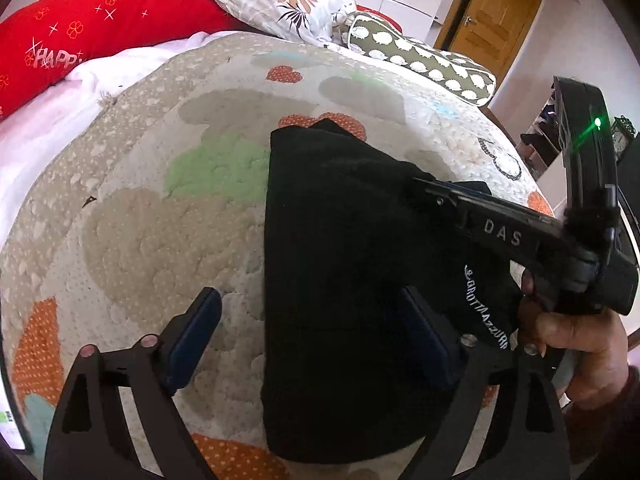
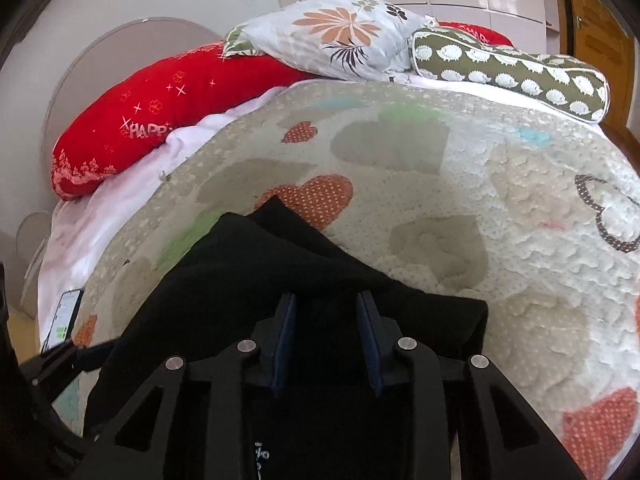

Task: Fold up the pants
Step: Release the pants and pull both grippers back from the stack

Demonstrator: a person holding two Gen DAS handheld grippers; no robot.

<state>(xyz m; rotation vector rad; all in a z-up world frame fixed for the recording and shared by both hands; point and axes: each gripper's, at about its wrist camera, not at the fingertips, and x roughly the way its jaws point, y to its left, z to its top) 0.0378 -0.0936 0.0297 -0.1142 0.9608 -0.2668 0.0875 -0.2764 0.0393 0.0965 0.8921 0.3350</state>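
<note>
black pants (image 1: 340, 280) folded on quilt (image 1: 140, 220) | left view only: hand (image 1: 576, 332)

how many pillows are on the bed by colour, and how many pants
red pillow: 1
white flowered pillow: 1
green pillow with white hedgehogs: 1
black pants: 1
total: 4

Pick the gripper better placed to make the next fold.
Probably left: left gripper is wide open at the folded black fabric pants' edge; right gripper is half-closed above their middle.
</note>
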